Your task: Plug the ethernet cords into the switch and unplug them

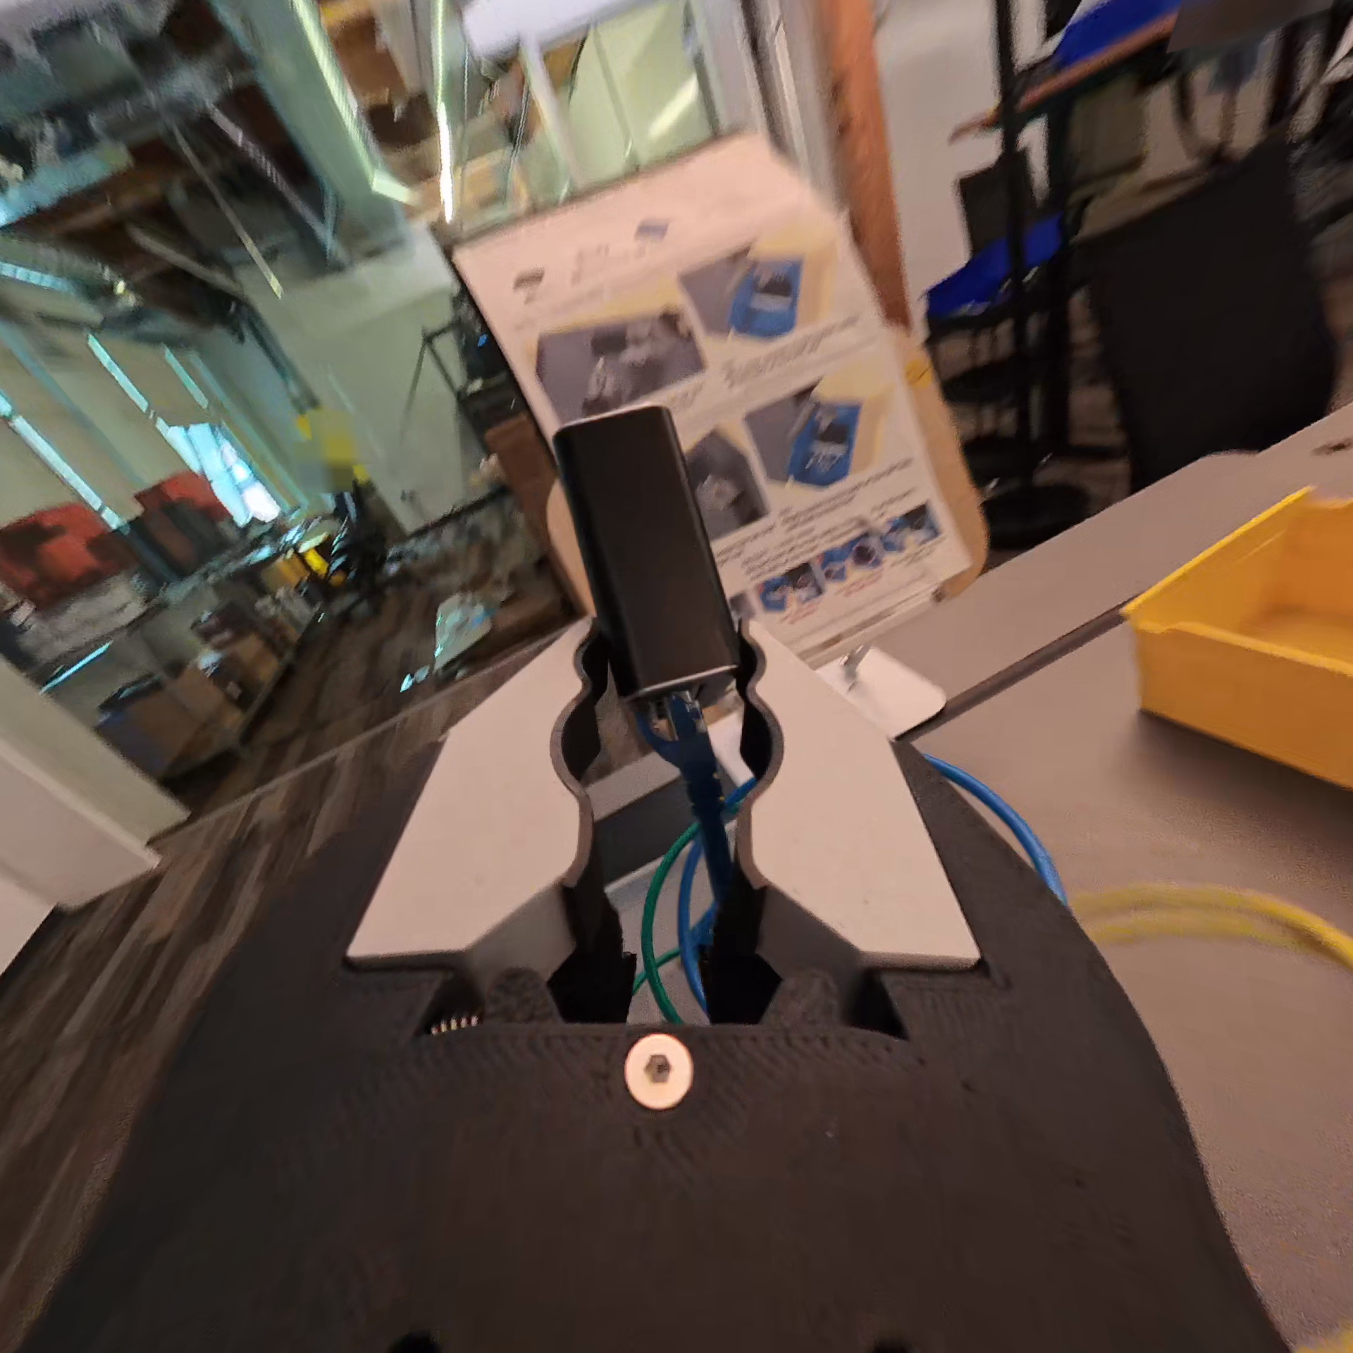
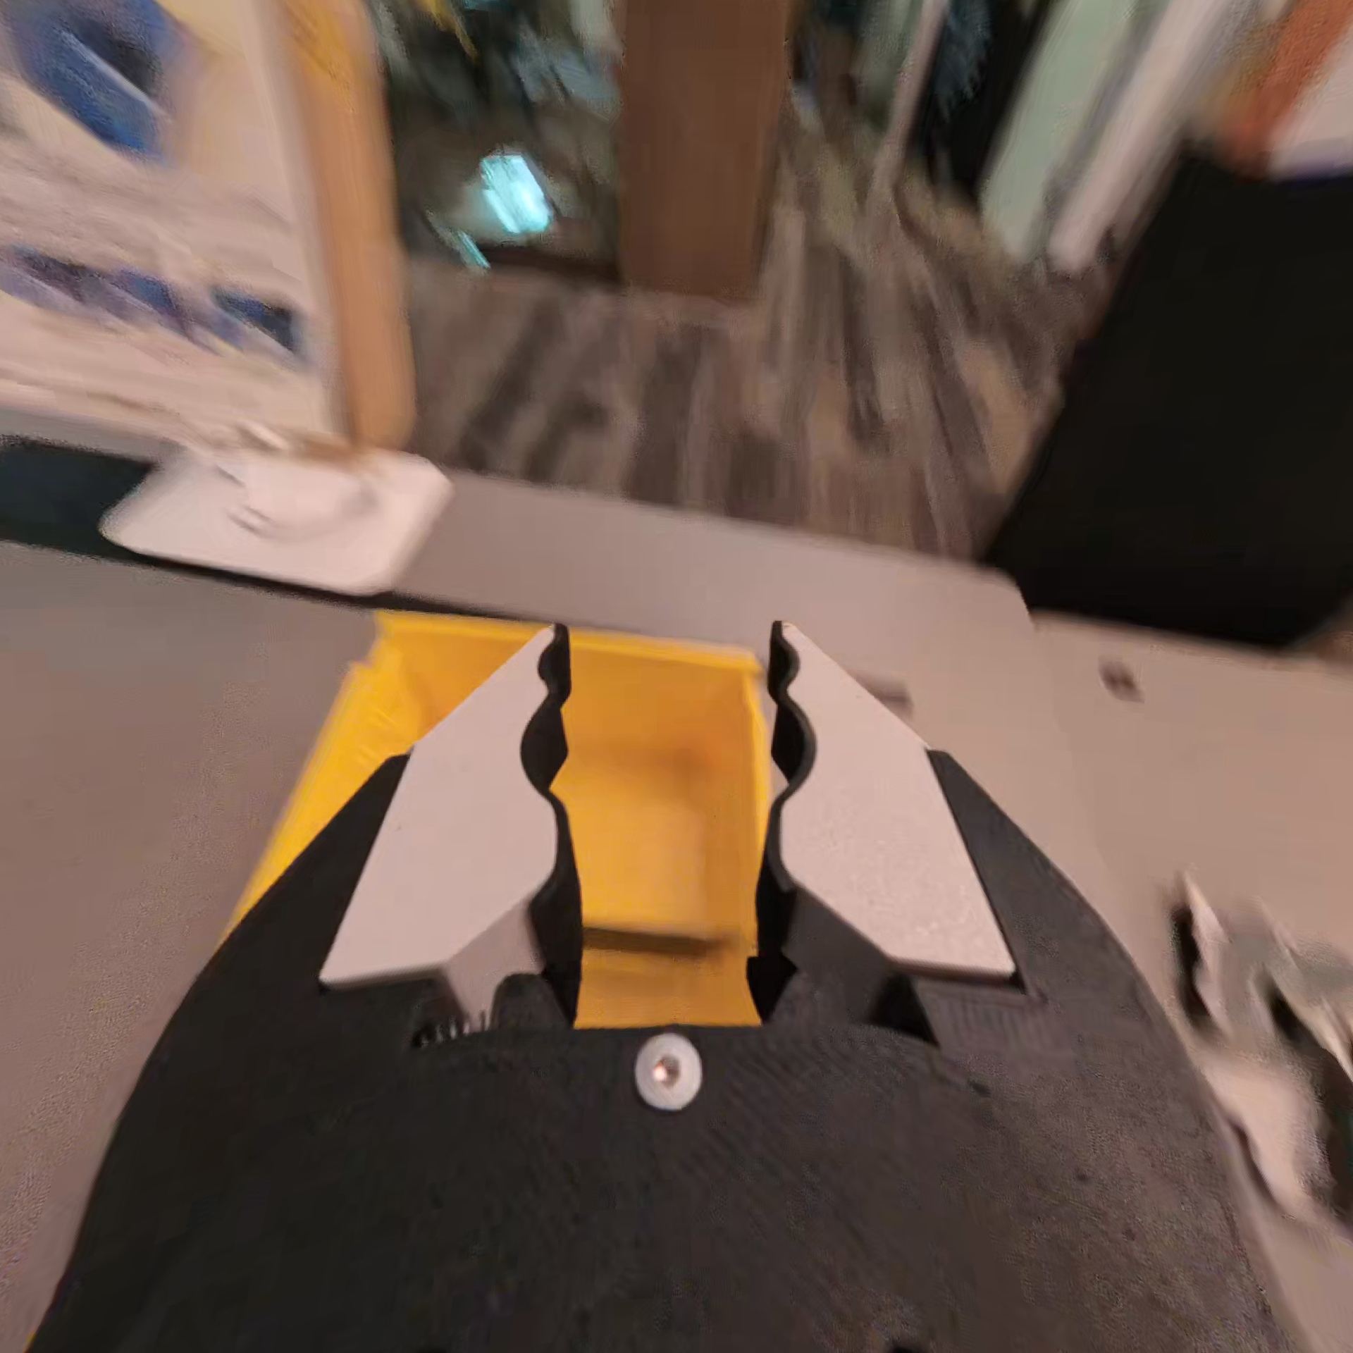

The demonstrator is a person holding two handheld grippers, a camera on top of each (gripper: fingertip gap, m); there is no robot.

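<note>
In the left wrist view my left gripper (image 1: 670,659) is shut on a small black switch (image 1: 640,542) and holds it upright above the table. A dark blue ethernet cord (image 1: 704,798) is plugged into the switch's lower end and hangs down between the fingers. A light blue cord (image 1: 1010,813), a green cord (image 1: 655,900) and a yellow cord (image 1: 1201,919) lie on the grey table (image 1: 1171,1061). In the blurred right wrist view my right gripper (image 2: 670,644) is open and empty, above a yellow bin (image 2: 659,769).
The yellow bin also shows in the left wrist view (image 1: 1259,630), at the right on the table. A printed poster on a white stand (image 1: 739,410) stands at the table's far edge. A blurred grey object (image 2: 1266,1025) lies right of the right gripper. Floor lies beyond the table edge.
</note>
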